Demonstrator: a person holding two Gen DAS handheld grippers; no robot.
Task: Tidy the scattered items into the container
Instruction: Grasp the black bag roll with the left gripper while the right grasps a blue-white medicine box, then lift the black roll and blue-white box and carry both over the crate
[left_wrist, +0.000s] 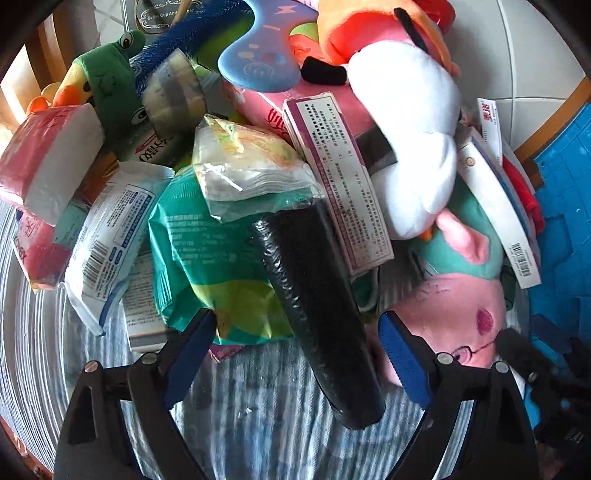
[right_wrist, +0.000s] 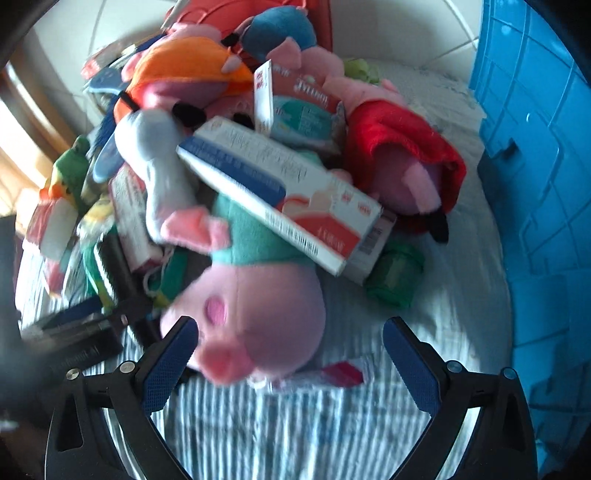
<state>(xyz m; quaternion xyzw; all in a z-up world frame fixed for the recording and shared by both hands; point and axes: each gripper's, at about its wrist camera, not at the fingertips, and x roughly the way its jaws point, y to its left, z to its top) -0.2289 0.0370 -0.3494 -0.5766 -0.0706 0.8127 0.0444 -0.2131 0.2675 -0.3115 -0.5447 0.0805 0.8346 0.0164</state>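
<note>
A heap of toys and packets lies on a striped cloth (left_wrist: 258, 398). In the left wrist view my left gripper (left_wrist: 299, 354) is open, its jaws either side of a black wrapped roll (left_wrist: 317, 306) that leans on a green packet (left_wrist: 207, 258). A pink pig plush (left_wrist: 454, 314) lies to the right. In the right wrist view my right gripper (right_wrist: 291, 363) is open, with the pig plush's head (right_wrist: 255, 317) between its fingers, nearer the left one. A white and red box (right_wrist: 280, 195) rests across the plush. The blue container (right_wrist: 535, 184) stands at the right.
More plush toys, tissue packs and boxes pile up behind, among them a red-dressed pig (right_wrist: 406, 158), a green frog (left_wrist: 110, 81) and a green roll (right_wrist: 395, 273). A small red and white packet (right_wrist: 332, 374) lies on the cloth. The blue container shows at right (left_wrist: 561, 184).
</note>
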